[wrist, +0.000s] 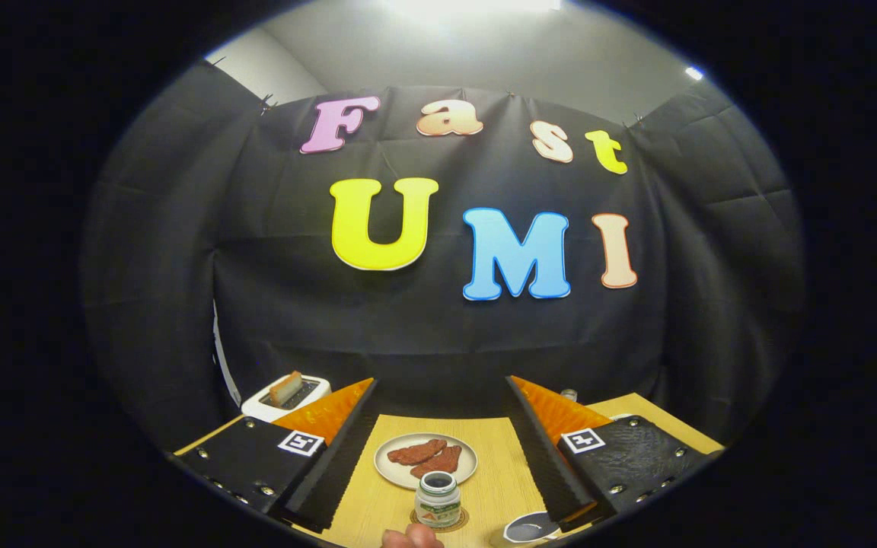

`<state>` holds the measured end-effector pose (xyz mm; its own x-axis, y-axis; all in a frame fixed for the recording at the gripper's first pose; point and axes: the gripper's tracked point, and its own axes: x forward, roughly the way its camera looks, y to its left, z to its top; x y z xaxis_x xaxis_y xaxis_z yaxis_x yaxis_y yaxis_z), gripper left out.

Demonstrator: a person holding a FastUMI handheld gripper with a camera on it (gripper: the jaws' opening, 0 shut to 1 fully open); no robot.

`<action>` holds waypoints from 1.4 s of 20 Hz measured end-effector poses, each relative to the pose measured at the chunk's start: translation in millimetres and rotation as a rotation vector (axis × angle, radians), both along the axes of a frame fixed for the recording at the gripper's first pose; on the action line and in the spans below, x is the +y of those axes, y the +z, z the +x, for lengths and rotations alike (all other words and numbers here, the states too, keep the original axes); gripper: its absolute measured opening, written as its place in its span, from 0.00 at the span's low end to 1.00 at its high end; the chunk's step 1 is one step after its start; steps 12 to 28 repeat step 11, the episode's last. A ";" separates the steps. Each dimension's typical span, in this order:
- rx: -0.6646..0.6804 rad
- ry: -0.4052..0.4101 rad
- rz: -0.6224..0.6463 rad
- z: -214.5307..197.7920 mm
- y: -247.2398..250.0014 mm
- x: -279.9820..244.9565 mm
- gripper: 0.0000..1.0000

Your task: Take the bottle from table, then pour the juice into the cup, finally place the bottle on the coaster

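From left to right I count one toaster (286, 396) with one slice in it, one plate (425, 461) carrying two reddish pieces, one bottle (438, 500) and one cup (527, 529). My tongs (438, 457) gape wide and hold nothing — the bottle stands between the fingers, touching neither, on what looks like the one coaster (460, 522), on the table (499, 472). I judge the placing done — next I'd simply back away without brushing it.
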<state>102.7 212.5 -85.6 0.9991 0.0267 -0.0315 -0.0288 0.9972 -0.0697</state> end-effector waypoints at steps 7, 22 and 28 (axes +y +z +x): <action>-0.025 -0.033 -0.036 -29.9 141.4 -14.4 0.98; -0.065 0.030 0.010 -36.3 179.0 -33.4 0.98; -0.065 0.030 0.010 -36.3 179.0 -33.4 0.98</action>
